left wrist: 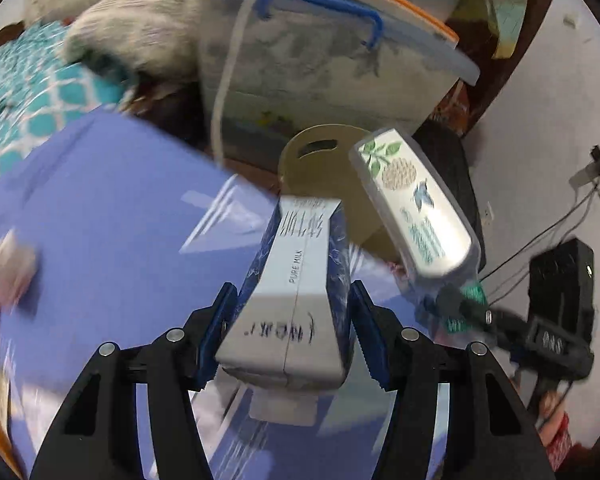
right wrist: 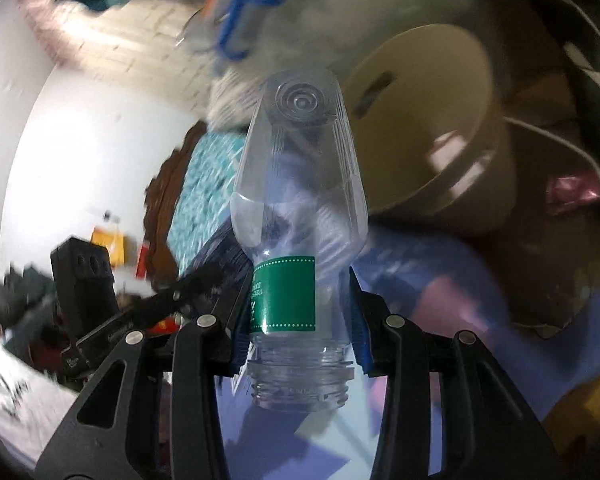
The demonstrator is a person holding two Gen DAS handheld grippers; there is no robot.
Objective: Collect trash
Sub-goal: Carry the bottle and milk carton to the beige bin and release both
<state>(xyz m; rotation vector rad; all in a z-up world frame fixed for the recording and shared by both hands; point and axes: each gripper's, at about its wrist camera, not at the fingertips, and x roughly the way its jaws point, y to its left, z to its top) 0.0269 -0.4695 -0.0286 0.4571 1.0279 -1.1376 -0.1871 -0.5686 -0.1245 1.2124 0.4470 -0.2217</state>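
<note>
1. Blue-and-white milk carton sits clamped between our left tongs, its "PURE MILK" face turned up toward the camera.
2. Our right tongs grip a clear plastic bottle at its green label, open neck toward the camera, base pointing away.
3. In the left view the same bottle shows to the right of the carton, held by the right tongs.
4. A tan bin with a slotted handle stands just past both tongs; in the right view its open mouth lies ahead and to the right of the bottle.
5. A purple surface lies under the left tongs, blurred.
6. A lidded storage box with a blue handle sits beyond the bin.
</note>
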